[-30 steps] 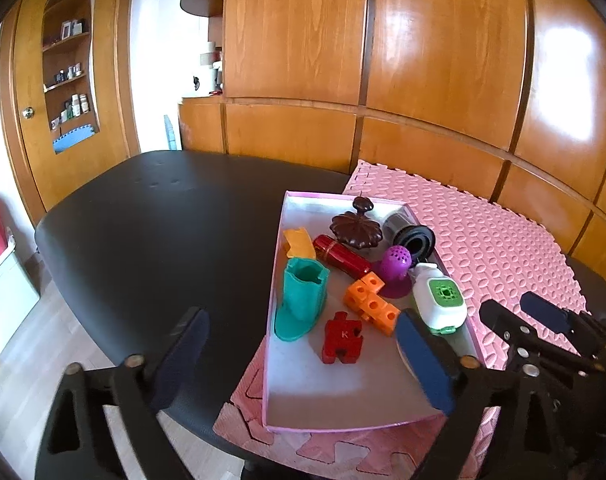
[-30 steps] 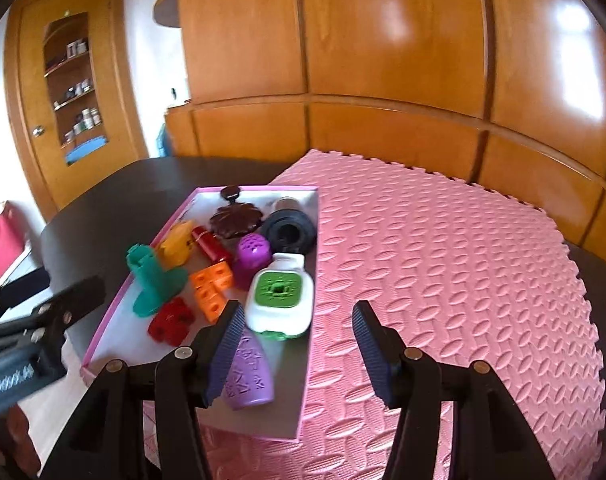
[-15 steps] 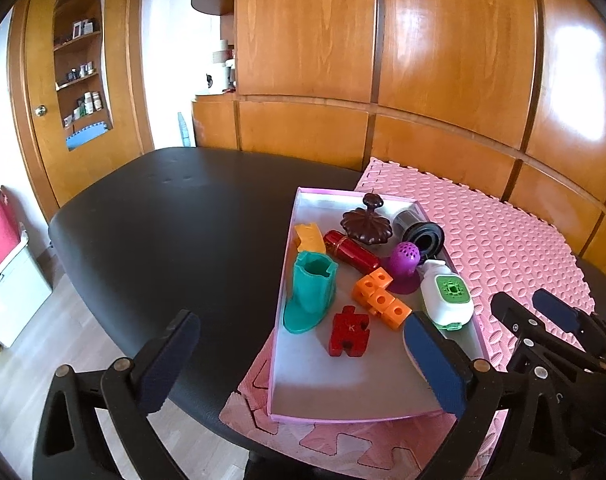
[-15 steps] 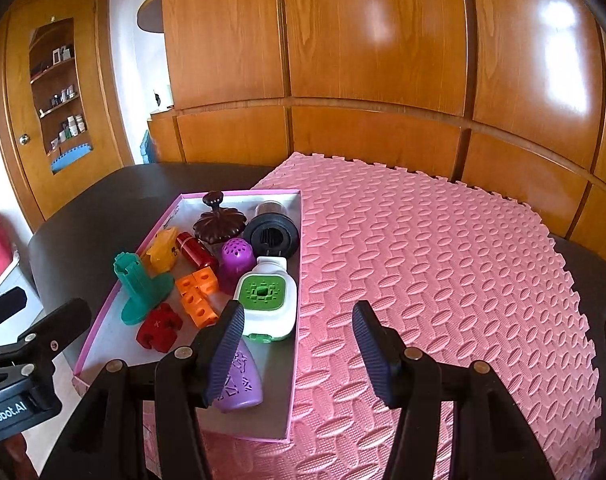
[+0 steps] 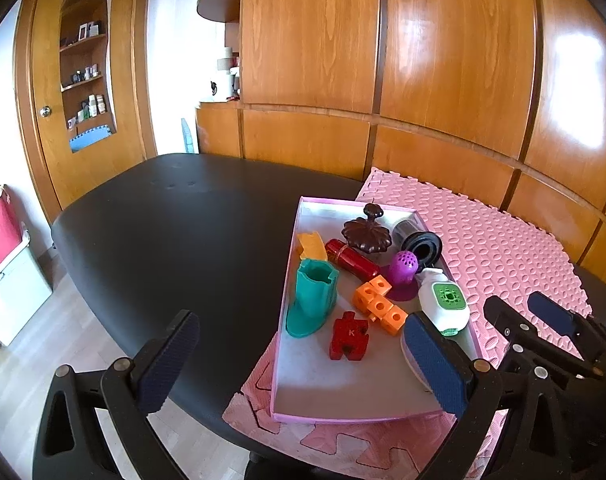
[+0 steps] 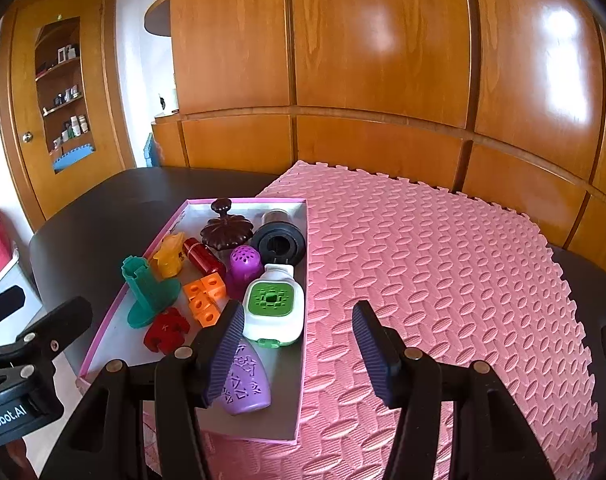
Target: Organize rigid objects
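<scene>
Beside the ridged pink foam mat [image 6: 443,264], a shallow cardboard tray [image 6: 299,408] holds glossy plastic toys; both grippers [image 5: 299,360] [image 6: 297,344] hang open, empty.

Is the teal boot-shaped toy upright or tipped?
Upright: the teal boot toy stands on its flat sole in the pink tray, opening facing up.

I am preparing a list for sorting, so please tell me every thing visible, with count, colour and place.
shallow cardboard tray: 1, pink rim, on mat
foam puzzle mat: 1, pink, on table
round table: 1, black
teal plastic boot-shaped stand: 1, tray's left side
red puzzle piece: 1, tray centre
orange linked cubes: 1 chain, tray centre
white device with green top: 1, tray's right side
purple patterned cone: 1, tray's near end
left gripper: 1, open
right gripper: 1, open, empty
</scene>
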Demonstrator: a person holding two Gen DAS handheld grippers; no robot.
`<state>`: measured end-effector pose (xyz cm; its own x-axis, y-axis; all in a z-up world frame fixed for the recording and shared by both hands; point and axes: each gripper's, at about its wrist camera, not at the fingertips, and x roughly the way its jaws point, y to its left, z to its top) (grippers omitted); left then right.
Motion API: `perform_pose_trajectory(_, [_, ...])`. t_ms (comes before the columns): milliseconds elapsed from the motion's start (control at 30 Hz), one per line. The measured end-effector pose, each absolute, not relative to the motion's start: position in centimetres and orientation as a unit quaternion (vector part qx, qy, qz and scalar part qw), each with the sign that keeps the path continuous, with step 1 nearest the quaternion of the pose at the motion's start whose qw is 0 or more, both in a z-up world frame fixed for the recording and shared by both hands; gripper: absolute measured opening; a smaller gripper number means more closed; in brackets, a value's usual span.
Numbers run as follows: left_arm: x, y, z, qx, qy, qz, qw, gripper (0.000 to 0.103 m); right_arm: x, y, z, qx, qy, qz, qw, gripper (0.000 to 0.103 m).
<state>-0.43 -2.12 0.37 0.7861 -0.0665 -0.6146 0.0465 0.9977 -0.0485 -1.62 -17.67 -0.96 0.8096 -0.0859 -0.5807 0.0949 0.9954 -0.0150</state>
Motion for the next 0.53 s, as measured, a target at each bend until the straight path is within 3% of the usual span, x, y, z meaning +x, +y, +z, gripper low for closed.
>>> perform_pose_trajectory(533, [-0.52, -2.17, 0.48, -0.002, 0.312, -0.022, 0.950, 0.102, -1.64, -17.52, -1.20, 0.005, 0.304, -0.045, 0.951, 0.057])
